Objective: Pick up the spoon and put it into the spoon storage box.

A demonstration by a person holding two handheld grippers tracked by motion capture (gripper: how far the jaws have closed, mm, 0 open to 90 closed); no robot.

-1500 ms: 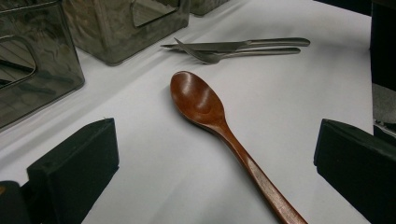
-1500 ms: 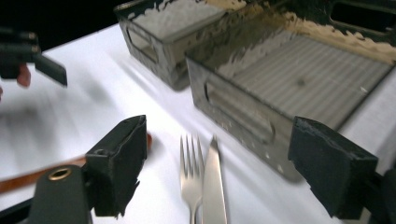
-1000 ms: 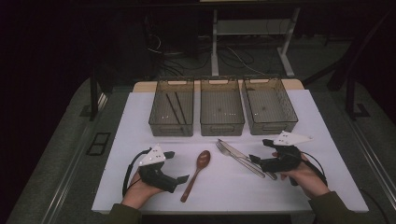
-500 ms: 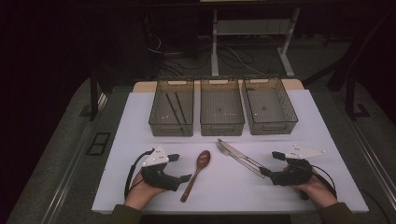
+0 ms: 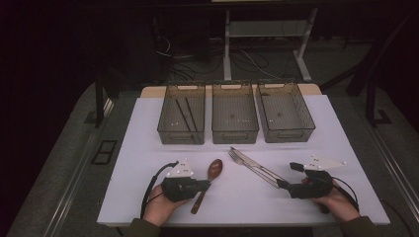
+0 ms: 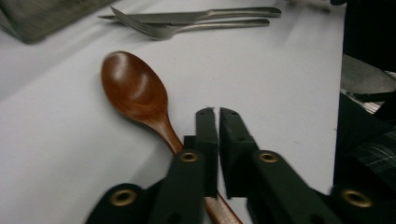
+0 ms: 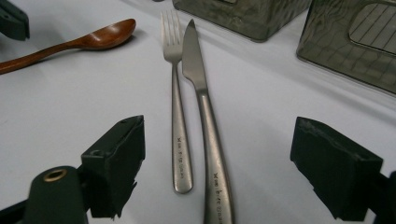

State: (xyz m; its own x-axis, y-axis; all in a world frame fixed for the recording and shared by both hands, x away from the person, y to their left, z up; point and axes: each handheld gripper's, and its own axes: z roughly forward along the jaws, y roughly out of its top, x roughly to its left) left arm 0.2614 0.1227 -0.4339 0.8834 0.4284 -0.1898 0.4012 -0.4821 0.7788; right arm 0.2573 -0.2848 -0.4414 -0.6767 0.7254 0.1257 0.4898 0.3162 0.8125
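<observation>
The left claw [image 6: 215, 121] sits low on the white surface [image 5: 148, 148], and its two jaws are pressed together with nothing between them. The wooden spoon [image 6: 135, 95] lies just beside that claw. Its handle slides under the jaws, so its end is hidden there. In the high view the spoon [image 5: 210, 180] lies slanted, with its bowl pointing away from the person.

The right claw [image 7: 217, 163] has its jaws wide apart. The fork [image 7: 180, 130] and the knife [image 7: 208, 140] lie side by side between the jaws, on the surface, and neither jaw touches them. The bottom of the knife handle is cut off at the edge of the right gripper view.

Farther back stand three see-through bins [image 5: 234, 113] in a row. The left bin [image 5: 182, 114] has thin dark sticks inside, but they are hard to make out. Behind the surface it is dark.
</observation>
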